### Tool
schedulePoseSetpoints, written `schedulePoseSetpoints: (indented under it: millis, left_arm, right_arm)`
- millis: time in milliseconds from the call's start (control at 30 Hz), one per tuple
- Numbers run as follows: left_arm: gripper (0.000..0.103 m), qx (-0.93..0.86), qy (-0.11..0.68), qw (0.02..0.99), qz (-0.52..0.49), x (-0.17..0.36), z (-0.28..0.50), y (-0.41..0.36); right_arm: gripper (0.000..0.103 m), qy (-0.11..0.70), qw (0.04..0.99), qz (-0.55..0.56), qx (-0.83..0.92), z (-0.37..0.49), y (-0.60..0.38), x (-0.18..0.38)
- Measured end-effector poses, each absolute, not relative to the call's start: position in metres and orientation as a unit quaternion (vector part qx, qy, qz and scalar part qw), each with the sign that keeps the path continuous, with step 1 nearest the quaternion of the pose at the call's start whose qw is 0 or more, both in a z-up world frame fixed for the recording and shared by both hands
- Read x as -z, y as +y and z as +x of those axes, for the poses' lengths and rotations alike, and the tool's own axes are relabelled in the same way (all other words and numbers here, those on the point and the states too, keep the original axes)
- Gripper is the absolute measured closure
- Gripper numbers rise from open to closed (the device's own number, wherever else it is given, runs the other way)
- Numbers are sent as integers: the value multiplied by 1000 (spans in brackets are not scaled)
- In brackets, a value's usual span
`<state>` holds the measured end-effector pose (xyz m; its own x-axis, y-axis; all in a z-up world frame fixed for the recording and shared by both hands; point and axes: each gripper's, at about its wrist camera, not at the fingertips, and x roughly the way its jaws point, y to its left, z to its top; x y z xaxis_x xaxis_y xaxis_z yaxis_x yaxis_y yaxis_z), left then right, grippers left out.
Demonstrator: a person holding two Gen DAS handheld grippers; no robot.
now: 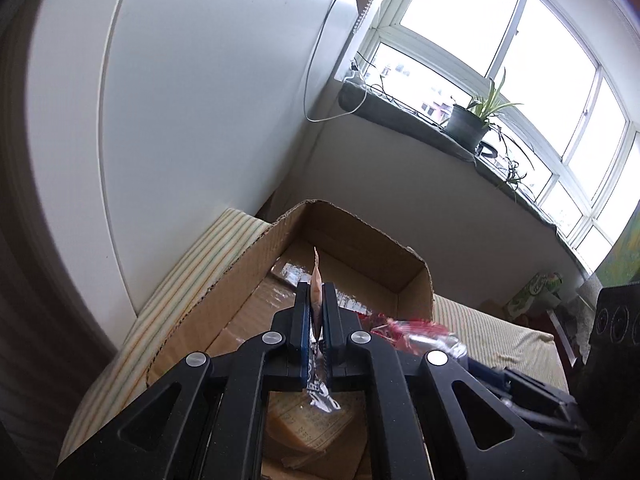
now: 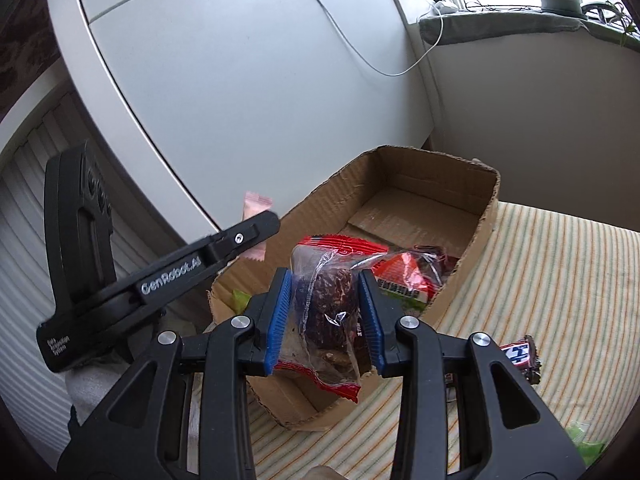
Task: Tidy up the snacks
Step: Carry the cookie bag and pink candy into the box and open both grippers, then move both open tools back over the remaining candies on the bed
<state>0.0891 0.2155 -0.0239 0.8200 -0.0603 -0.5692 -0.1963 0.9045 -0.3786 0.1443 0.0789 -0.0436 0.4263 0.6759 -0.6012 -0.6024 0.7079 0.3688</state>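
Note:
An open cardboard box [image 1: 240, 280] [image 2: 486, 216] stands on a striped cloth. My left gripper [image 1: 316, 300] is shut on a thin pink snack packet [image 1: 317, 280], held edge-on above the box; the packet [image 2: 256, 208] and the left gripper [image 2: 256, 226] also show in the right wrist view. My right gripper [image 2: 326, 308] is shut on a clear red-edged bag of dark snacks [image 2: 328, 304], held over the box's near end. Another red snack pack [image 2: 404, 276] lies inside the box. The red bag also shows in the left wrist view [image 1: 404, 328].
A Snickers bar [image 2: 520, 356] lies on the striped cloth [image 2: 560, 280] right of the box. Green wrappers [image 2: 584, 444] sit at the lower right. A white cabinet [image 2: 240, 80] stands behind the box. A windowsill holds a potted plant [image 1: 468, 120].

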Motion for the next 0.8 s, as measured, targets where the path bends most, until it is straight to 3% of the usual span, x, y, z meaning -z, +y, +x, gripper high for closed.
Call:
schedulePoseSetpoints:
  millis: [367, 433, 500, 567, 800]
  left_arm:
    - [99, -26, 326, 919, -220, 34, 116, 226]
    - [86, -25, 328, 918, -222, 34, 116, 229]
    - [72, -27, 327, 917, -229, 33, 114, 232]
    - [71, -26, 321, 917, -234, 31, 111, 234]
    - [71, -27, 316, 920, -228, 26, 107, 232]
  right_arm:
    - [66, 384, 839, 22, -384, 141, 99, 55]
    - [64, 389, 837, 20, -384, 143, 99, 58]
    - [54, 388, 837, 18, -384, 142, 99, 58]
    - [41, 382, 842, 15, -382, 138, 98, 56]
    - [41, 373, 847, 1, -380, 132, 89, 51]
